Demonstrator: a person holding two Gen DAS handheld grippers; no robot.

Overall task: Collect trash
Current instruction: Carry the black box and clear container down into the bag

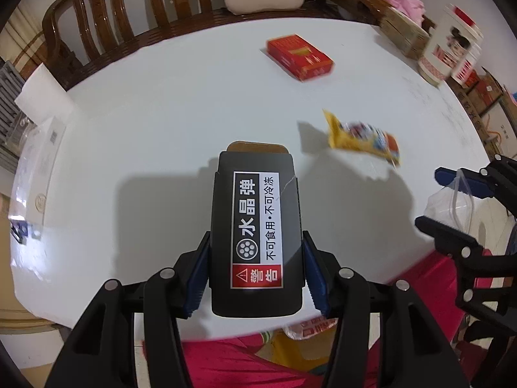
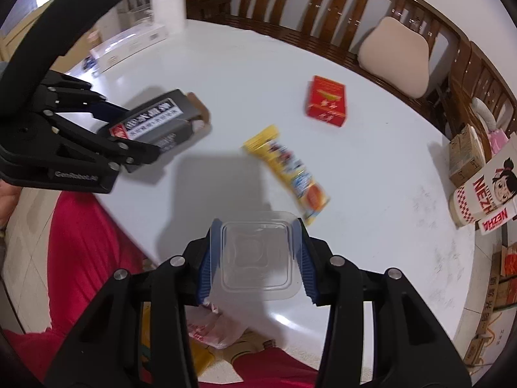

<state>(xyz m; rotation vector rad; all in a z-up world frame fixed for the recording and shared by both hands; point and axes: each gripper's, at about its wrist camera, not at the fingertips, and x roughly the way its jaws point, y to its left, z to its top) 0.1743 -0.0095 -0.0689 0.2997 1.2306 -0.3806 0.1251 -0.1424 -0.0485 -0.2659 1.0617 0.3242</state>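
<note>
- Two hand-held grippers are loaded: my left hand-held gripper (image 1: 255, 278) clamps a black carton (image 1: 255, 226) with a Chinese warning label.
- My right hand-held gripper (image 2: 257, 258) grips a clear plastic container (image 2: 258, 255).
- On the white bench (image 2: 371, 161), a yellow snack wrapper (image 2: 287, 168) lies near a red box (image 2: 326, 100), apart.

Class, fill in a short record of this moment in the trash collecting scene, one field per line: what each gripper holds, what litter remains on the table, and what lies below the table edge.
left gripper: shut on the black box, held above the white table
right gripper: shut on the clear plastic container
litter left on table: red box and yellow snack wrapper, lying apart
below table edge: red bag with wrappers inside
background: wooden chairs
</note>
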